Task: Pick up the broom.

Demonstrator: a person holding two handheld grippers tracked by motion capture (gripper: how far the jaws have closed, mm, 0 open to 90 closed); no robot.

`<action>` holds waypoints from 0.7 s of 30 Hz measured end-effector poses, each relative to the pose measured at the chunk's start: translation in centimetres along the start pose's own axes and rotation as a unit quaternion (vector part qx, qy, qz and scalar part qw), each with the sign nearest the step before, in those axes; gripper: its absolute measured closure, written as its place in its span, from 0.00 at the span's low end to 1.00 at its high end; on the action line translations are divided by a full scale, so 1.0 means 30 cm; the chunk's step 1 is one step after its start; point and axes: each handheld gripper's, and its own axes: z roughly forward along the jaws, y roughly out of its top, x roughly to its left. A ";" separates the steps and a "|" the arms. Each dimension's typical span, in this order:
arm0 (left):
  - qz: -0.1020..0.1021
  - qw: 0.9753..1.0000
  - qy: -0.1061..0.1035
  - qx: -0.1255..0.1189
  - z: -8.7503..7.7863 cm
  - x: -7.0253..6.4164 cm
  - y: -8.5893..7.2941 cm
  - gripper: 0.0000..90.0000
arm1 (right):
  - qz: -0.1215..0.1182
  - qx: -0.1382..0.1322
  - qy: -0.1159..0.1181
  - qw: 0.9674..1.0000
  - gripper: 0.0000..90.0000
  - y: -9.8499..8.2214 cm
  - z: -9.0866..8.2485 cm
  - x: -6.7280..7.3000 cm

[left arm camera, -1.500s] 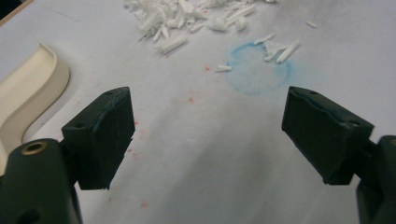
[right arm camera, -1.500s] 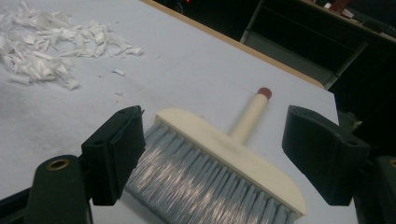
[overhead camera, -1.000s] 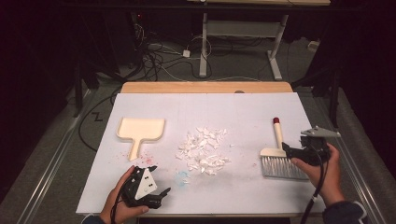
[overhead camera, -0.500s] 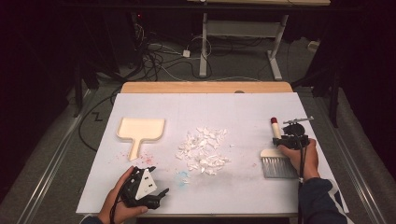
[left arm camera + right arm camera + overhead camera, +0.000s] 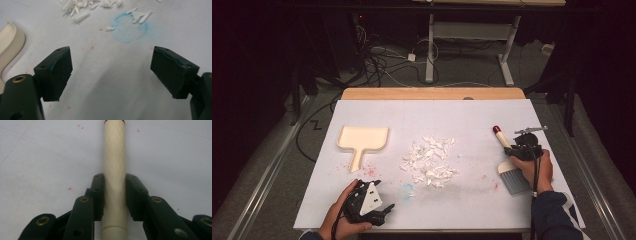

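The right gripper (image 5: 518, 145) has slid from the brush's (image 5: 507, 160) bristle end up onto its handle near the counter's (image 5: 462, 115) right edge, fingers now clenched on it, likely for sweeping the white scraps (image 5: 429, 160). The left gripper (image 5: 384, 210) rests at the front edge, fingers released.

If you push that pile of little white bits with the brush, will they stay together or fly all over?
The white bits look small, loose and light, so they would probably scatter and slide easily on the smooth white table cover. Several look like short sticks, so some might roll. The brush, with the right claw shut on its handle, looks wide enough to herd most of them.
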 end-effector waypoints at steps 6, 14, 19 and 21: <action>-0.002 1.000 0.005 -0.005 -0.006 0.005 0.001 0.19 | 0.015 -0.044 0.037 0.998 0.79 -0.011 -0.042 -0.022; -0.019 1.000 0.004 -0.021 -0.027 0.005 0.013 0.19 | 0.001 -0.153 0.076 0.985 0.79 -0.041 -0.192 -0.016; -0.045 0.998 0.002 -0.041 -0.039 0.010 0.035 0.19 | -0.021 -0.202 0.095 0.975 0.80 -0.055 -0.294 0.012; -0.063 0.997 0.004 -0.051 -0.041 0.013 0.065 0.21 | -0.028 -0.222 0.116 0.968 0.80 -0.057 -0.352 0.044</action>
